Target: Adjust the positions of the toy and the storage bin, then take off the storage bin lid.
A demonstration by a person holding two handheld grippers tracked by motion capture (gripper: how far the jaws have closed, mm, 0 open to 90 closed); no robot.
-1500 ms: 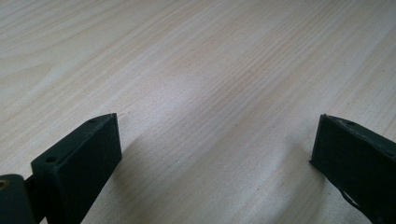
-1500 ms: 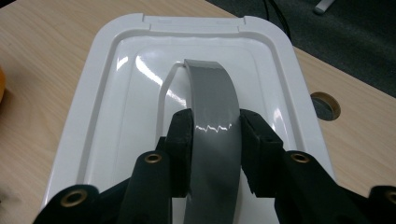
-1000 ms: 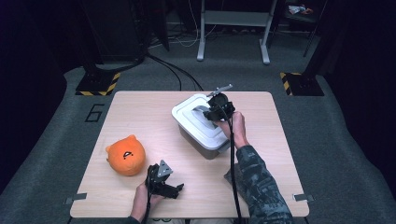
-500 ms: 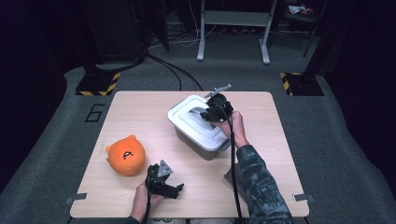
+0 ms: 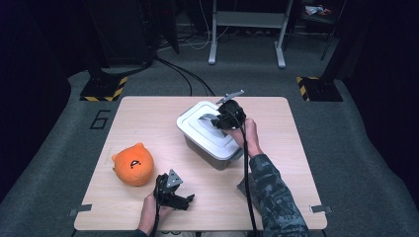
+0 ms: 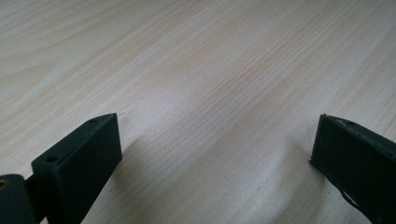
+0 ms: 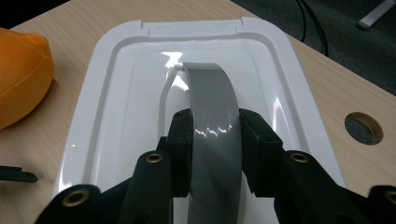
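A white lidded box [image 5: 210,154] stands on the wooden table [image 5: 148,113], right of centre. Its glossy white lid [image 7: 126,116] carries an arched grey handle [image 7: 212,107]. My right gripper [image 7: 215,128] is shut on that handle, one black pad pressed on each side; in the high view this gripper [image 5: 222,120] sits over the lid's far end. An orange plush toy [image 5: 132,164] lies at the front left. Just right of it, near the front edge, my left gripper [image 5: 187,199] rests low over bare wood, open [image 6: 215,140] with nothing between its jaws.
The table has a round hole [image 7: 363,127] in its top beside the box. Black-and-yellow striped bases [image 5: 104,89] and cables lie on the grey floor behind the table. Bare wood stretches across the far left and the front right.
The box's near-left corner has crept slightly to the left under the right gripper's hold. Both hands stay about where they were.
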